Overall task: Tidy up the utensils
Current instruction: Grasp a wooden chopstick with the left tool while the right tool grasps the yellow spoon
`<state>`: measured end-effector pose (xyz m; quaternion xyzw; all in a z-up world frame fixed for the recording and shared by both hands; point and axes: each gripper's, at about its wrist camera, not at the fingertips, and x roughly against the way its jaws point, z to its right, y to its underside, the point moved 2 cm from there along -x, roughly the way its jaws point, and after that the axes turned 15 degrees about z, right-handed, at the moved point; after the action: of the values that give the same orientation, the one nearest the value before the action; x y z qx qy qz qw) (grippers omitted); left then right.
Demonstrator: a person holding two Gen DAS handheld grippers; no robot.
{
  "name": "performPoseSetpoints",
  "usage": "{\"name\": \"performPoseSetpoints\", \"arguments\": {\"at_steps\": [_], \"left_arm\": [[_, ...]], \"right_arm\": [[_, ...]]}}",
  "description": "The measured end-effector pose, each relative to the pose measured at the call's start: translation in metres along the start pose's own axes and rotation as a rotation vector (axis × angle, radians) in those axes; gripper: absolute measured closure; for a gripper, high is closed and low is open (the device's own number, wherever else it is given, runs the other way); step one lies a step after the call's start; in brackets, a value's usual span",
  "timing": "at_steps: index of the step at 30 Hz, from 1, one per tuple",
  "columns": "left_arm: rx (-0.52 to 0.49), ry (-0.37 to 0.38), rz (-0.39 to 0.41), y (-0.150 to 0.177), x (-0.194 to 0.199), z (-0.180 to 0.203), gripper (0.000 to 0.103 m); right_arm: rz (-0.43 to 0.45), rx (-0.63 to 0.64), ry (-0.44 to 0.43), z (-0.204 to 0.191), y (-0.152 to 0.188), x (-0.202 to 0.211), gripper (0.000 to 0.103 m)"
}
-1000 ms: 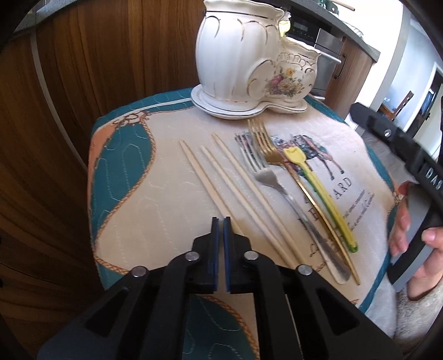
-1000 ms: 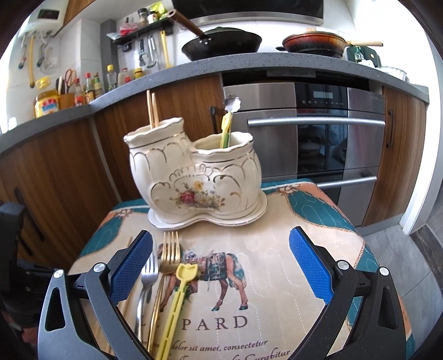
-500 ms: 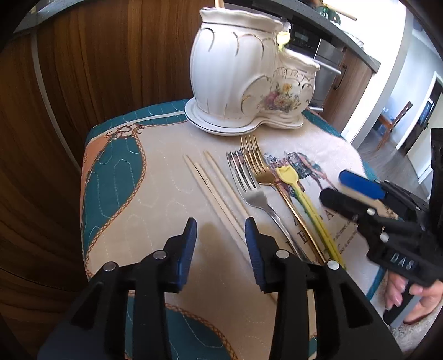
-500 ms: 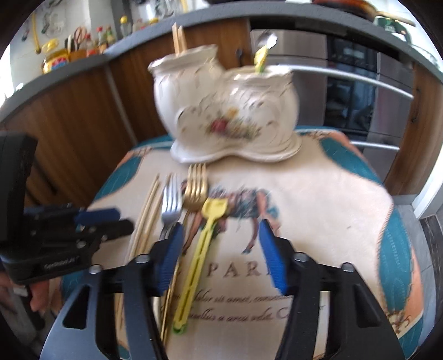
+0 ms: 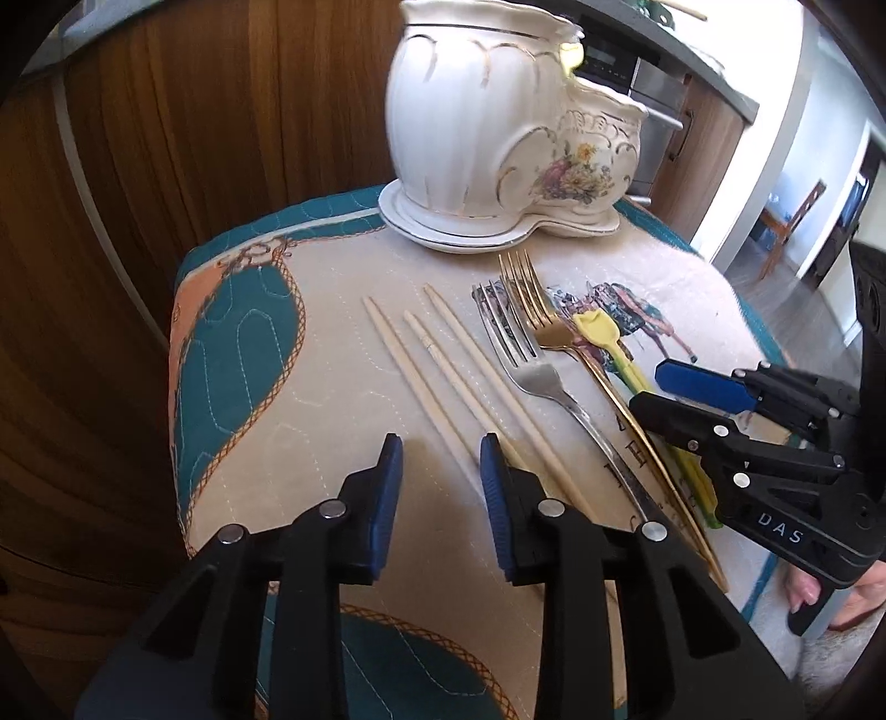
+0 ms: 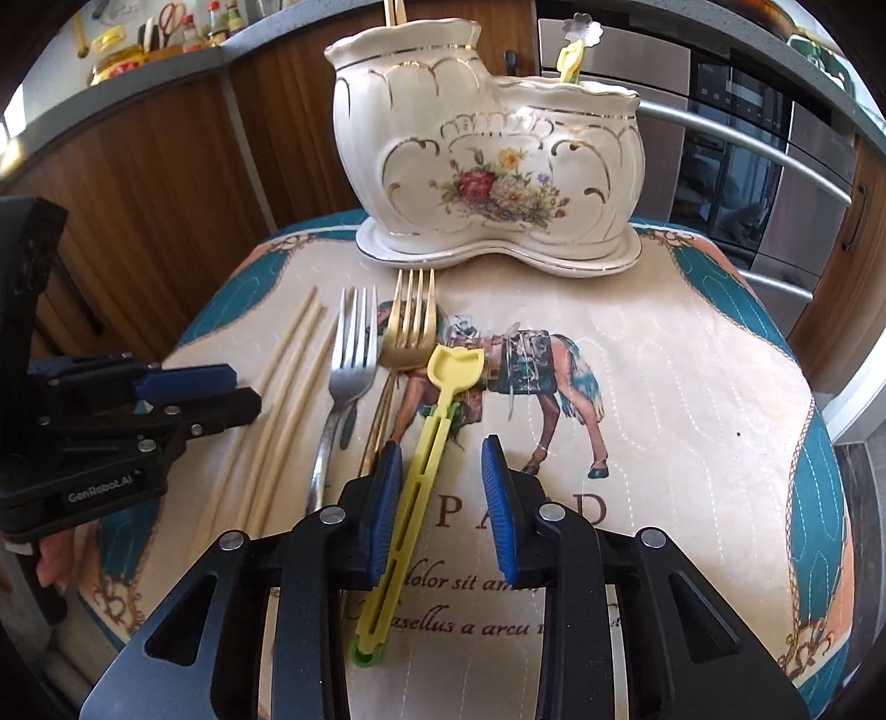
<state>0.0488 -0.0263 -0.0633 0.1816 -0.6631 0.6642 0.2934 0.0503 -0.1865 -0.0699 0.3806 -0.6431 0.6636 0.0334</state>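
Three wooden chopsticks (image 5: 421, 376) (image 6: 288, 387), a silver fork (image 5: 531, 376) (image 6: 349, 360), a gold fork (image 5: 531, 310) (image 6: 410, 332) and a yellow plastic fork (image 5: 598, 332) (image 6: 454, 371) lie side by side on the mat. My left gripper (image 5: 440, 448) (image 6: 246, 387) hovers over the chopsticks' near ends. Its jaws are closing, and the pads press on nothing. My right gripper (image 6: 441, 448) (image 5: 648, 387) straddles the yellow fork's handle. Its jaws are closing too; the handle runs along the left pad and the right pad stands apart. Behind stands a white floral two-pot holder (image 6: 487, 166) (image 5: 498, 138).
The quilted horse-print mat (image 6: 664, 387) covers a small surface whose edges fall off on all sides. Wooden cabinets (image 5: 166, 166) stand to the left and an oven (image 6: 747, 166) behind. In the holder are chopsticks (image 6: 393, 11) and a yellow utensil (image 6: 573, 55). A person's hand (image 5: 803, 587) is at the right.
The left gripper went from shut to part open, then narrowed a little. The right gripper tipped down toward the mat and narrowed from wide open around the yellow fork's handle.
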Motion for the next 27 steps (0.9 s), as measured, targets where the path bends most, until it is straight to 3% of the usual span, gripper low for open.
{"name": "performPoseSetpoints", "arguments": {"at_steps": [4,6,12,19,24,27], "left_arm": [[-0.037,-0.023,0.010,-0.001,-0.003,0.006,0.075],[-0.060,-0.038,0.016,-0.001,-0.003,0.006,0.089],[-0.063,-0.004,0.004,0.002,0.004,-0.004,0.095],[-0.105,-0.006,-0.030,0.008,0.015,-0.001,0.097],[-0.092,-0.035,-0.025,0.007,0.011,-0.003,0.096],[-0.092,-0.048,-0.015,0.007,0.009,-0.003,0.094]], "right_arm": [[0.006,0.020,0.008,-0.001,0.000,0.000,0.072],[0.011,0.033,0.021,-0.001,0.001,0.000,0.079],[0.017,0.035,0.018,0.006,0.002,0.001,0.092],[-0.004,0.079,0.038,0.013,0.002,0.006,0.092],[0.008,0.058,0.051,0.015,0.001,0.004,0.082],[0.016,0.033,0.040,0.018,0.001,0.003,0.081]]}}
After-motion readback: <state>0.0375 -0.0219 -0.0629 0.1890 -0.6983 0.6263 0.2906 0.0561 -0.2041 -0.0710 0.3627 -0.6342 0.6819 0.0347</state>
